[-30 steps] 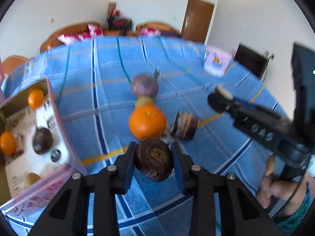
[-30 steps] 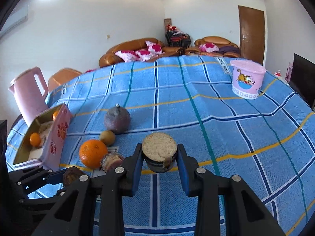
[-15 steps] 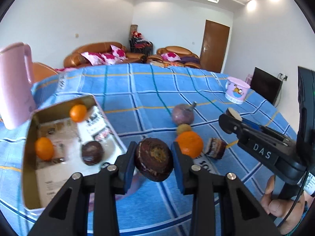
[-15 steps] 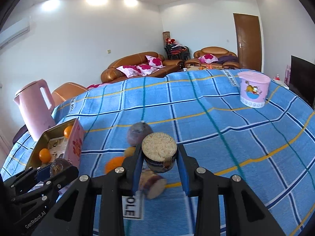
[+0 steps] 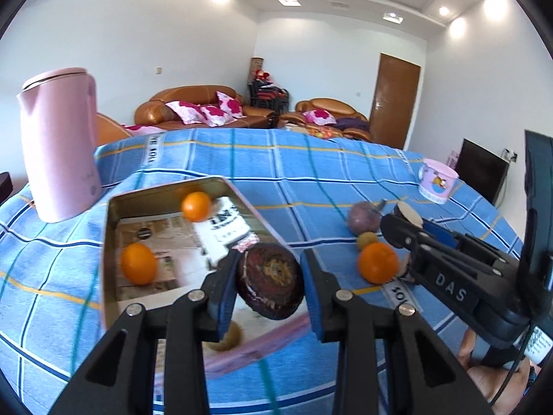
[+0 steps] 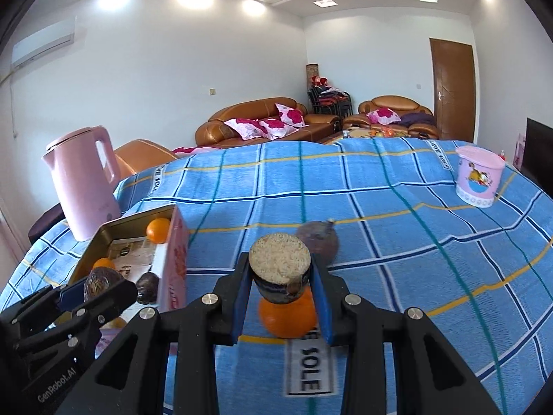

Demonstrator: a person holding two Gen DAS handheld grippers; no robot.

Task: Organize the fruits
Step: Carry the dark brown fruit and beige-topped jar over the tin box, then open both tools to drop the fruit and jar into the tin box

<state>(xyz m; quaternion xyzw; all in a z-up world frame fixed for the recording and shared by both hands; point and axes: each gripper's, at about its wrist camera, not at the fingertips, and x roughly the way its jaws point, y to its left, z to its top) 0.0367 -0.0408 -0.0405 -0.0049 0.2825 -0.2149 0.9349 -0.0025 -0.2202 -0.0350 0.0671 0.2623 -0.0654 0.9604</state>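
My left gripper (image 5: 269,285) is shut on a dark brown halved fruit (image 5: 270,286) and holds it over the near right part of the open tin box (image 5: 110,207). The box holds two small oranges (image 5: 138,263), and a brownish fruit (image 5: 226,340) below my fingers. My right gripper (image 6: 281,285) is shut on a dark fruit half with a pale cut face (image 6: 280,259), above a large orange (image 6: 288,318) on the blue cloth. The right gripper also shows in the left wrist view (image 5: 402,223), the left gripper in the right wrist view (image 6: 100,285).
A purple round fruit (image 5: 363,217), a small yellowish fruit (image 5: 368,239) and the large orange (image 5: 378,263) lie on the checked cloth right of the box. A pink kettle (image 5: 60,152) stands behind the box. A pink cup (image 6: 478,176) stands far right.
My left gripper has carried the dark fruit left from the cloth to over the tin box. My right gripper has lifted and shifted left with its fruit half, now above the large orange.
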